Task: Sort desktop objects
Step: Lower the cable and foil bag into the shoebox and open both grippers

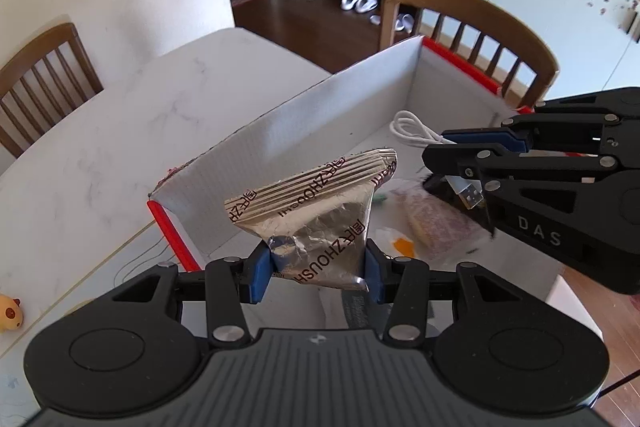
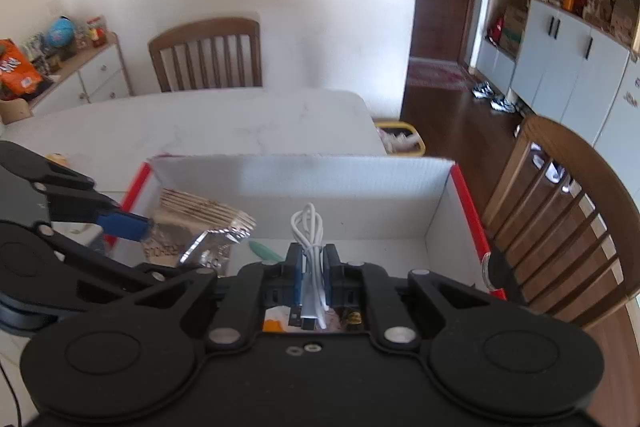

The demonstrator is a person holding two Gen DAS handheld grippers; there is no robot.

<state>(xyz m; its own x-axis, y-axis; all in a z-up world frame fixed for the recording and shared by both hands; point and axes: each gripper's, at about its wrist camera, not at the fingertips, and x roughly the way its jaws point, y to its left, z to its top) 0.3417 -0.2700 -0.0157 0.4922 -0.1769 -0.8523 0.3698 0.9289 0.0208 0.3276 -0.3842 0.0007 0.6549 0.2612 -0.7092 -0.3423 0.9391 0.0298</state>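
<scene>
The left gripper [image 1: 318,269] clenches a crumpled silver foil snack packet [image 1: 316,215] between its blue pads [image 1: 260,275], holding it up over the near end of the white cardboard box [image 1: 304,107] with red edges. The packet's ribbed seal points away from the camera, and dark lettering repeats across the foil; the part that can be read says "ZHOUSH", next to characters too creased to make out.

The right gripper [image 2: 314,277] is closed tight on a bundled white USB cable [image 2: 310,247], whose loops stick up between the blue pads and whose plugs hang down behind them. From the left wrist view this gripper hangs over the right side of the box, the metal USB plug [image 1: 472,195] dangling below it, and its black body carries the letters "DAS" [image 1: 538,231].

Inside the box, under the two grippers, lie a clear bag [image 1: 436,223] holding something pinkish and a small white item with an orange patch [image 1: 400,245]. The box sits on a white marble-look table [image 1: 120,131]. Left of the box, at the table's near edge, sits a small yellow toy [image 1: 10,311]. A wooden chair [image 1: 472,39] stands just behind the box.
</scene>
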